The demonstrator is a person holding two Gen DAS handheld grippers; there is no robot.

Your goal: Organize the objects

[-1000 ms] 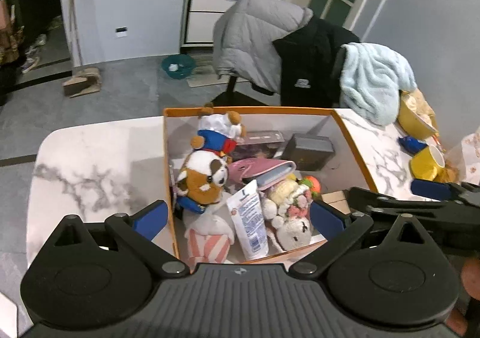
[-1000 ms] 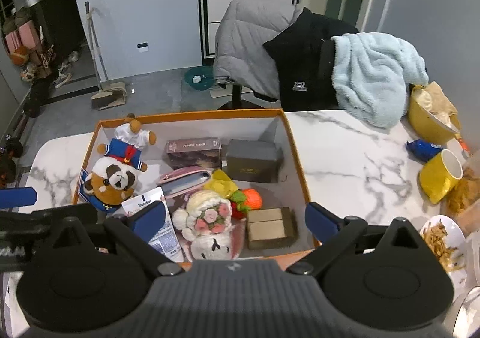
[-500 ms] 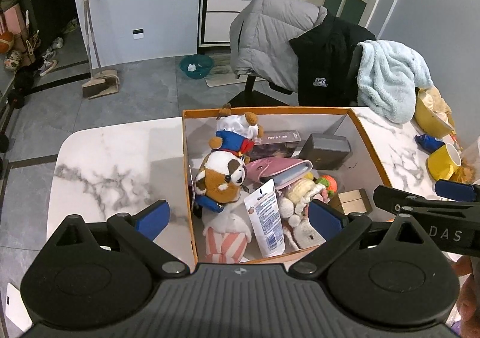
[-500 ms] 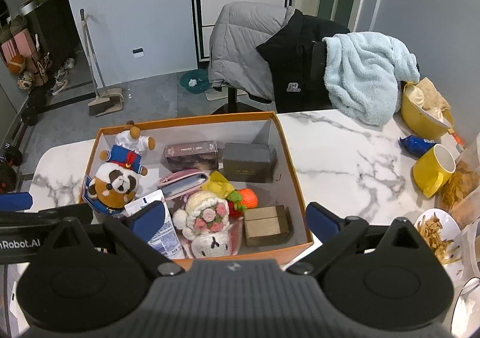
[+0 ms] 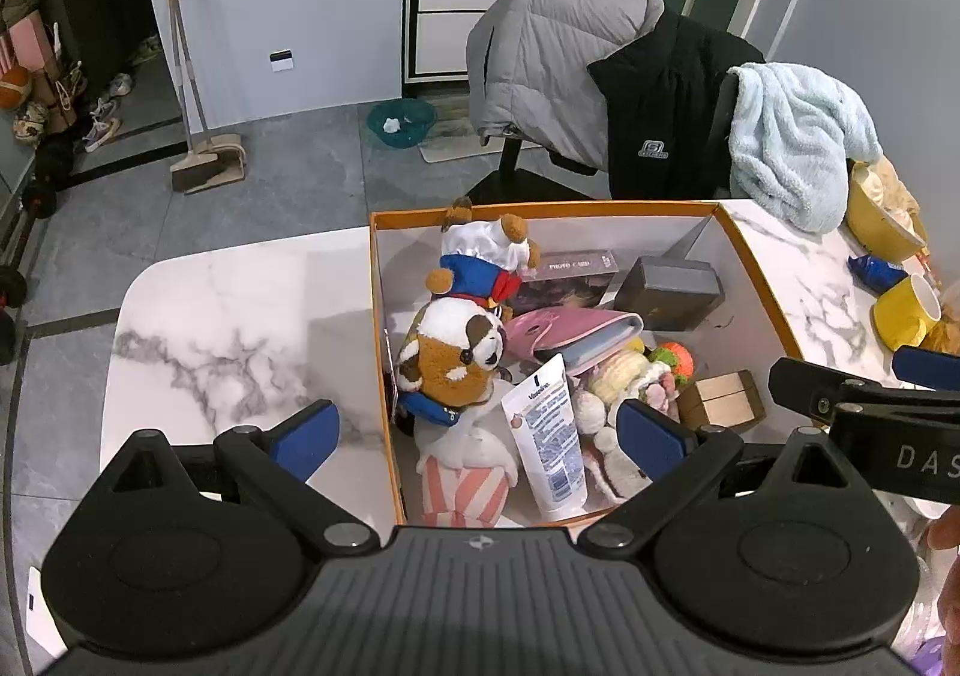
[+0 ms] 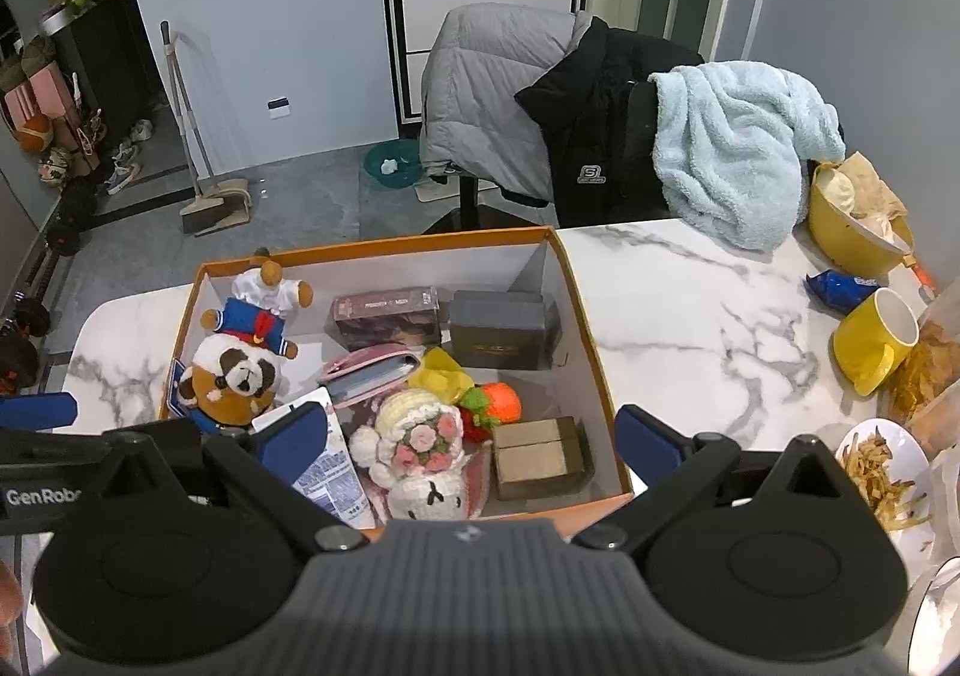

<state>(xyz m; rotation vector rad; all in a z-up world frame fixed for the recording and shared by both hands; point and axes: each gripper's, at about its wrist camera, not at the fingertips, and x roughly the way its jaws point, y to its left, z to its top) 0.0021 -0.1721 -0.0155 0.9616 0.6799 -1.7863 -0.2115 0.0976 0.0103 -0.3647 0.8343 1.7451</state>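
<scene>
An orange-rimmed cardboard box (image 5: pixel 540 209) (image 6: pixel 384 247) stands on the marble table. Inside lie a brown-and-white plush (image 5: pixel 456 358) (image 6: pixel 237 376), a sailor bear (image 5: pixel 486 256) (image 6: pixel 258 304), a white cream tube (image 5: pixel 546 430), a pink wallet (image 5: pixel 570 331) (image 6: pixel 372 367), a dark grey box (image 5: pixel 672 292) (image 6: pixel 501 322), a photo-card box (image 6: pixel 387 310), a knitted sheep doll (image 6: pixel 420 448), an orange toy (image 6: pixel 501 403) and a small wooden box (image 5: pixel 720 400) (image 6: pixel 537 457). My left gripper (image 5: pixel 477 430) and right gripper (image 6: pixel 471 430) are open and empty, held above the box's near edge.
A yellow mug (image 6: pixel 873 343), a blue wrapper (image 6: pixel 837 289), a yellow bowl (image 6: pixel 852 244) and a plate of snacks (image 6: pixel 882 466) stand on the table's right. A chair draped with jackets and a light-blue blanket (image 6: pixel 732 159) stands behind the table. Bare marble (image 5: pixel 240 316) lies left of the box.
Both grippers have risen and pulled back from the box, so more of the table and room shows. Both stay open and empty. The box's contents have not moved.
</scene>
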